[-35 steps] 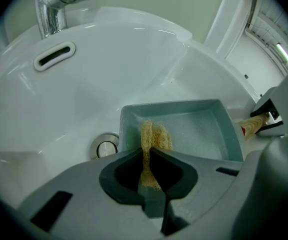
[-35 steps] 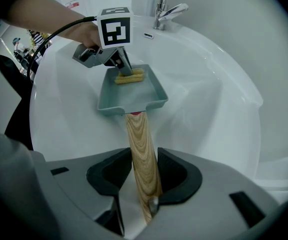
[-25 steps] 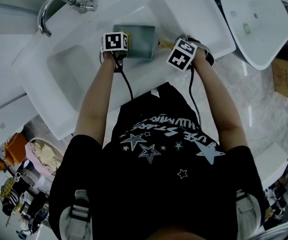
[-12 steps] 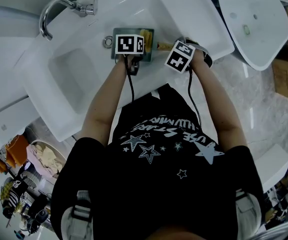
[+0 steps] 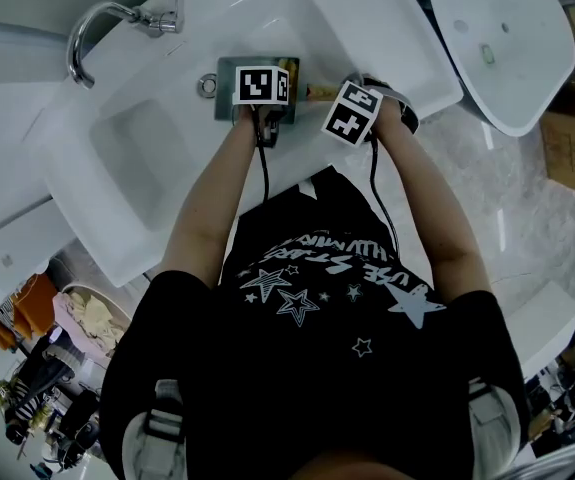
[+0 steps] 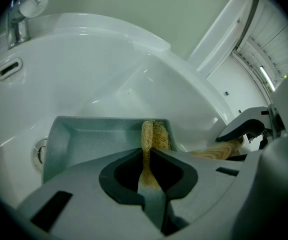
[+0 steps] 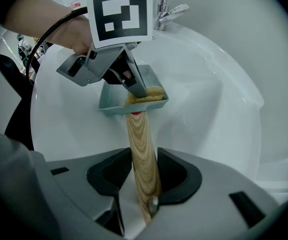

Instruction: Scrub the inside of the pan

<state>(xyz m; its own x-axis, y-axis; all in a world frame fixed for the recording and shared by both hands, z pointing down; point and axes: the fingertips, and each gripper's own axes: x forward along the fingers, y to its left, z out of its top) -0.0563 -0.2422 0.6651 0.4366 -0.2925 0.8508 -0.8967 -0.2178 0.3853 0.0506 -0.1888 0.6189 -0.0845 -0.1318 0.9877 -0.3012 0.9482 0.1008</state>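
Left gripper (image 6: 148, 153) had its jaws pressed together on a tan, fibrous scrub pad (image 6: 155, 133), which stuck out past the fingertips and down into the pan (image 6: 96, 136); the pad's far end lay against the pan's inside, close to its right-hand wall as the left gripper view showed it. In the right gripper view the left gripper leaned in from the upper left with its marker cube (image 7: 120, 15) facing the camera and a hand (image 7: 68, 31) behind it; the pad there lay along the pan's near edge.

The right gripper (image 7: 145, 159) pointed steeply down and was clamped on the pan's wooden handle (image 7: 139, 131); both pads bore on the pale grain, and the handle ran straight from the jaws to the pan's near edge.

The pan was grey, rectangular and shallow; it sat low in a white sink (image 5: 157, 128), just beside the drain (image 5: 207, 86) on its left in the head view; whether it rested on the bottom or was held just off it could not be told. The faucet (image 5: 95, 30) curved over the sink's far left corner, well apart from the pan; an overflow slot (image 6: 8, 69) showed in the sink wall below it. A second white basin (image 5: 507, 48) stood to the right of the sink; cardboard boxes (image 5: 572, 138) sat by the frame's right edge.
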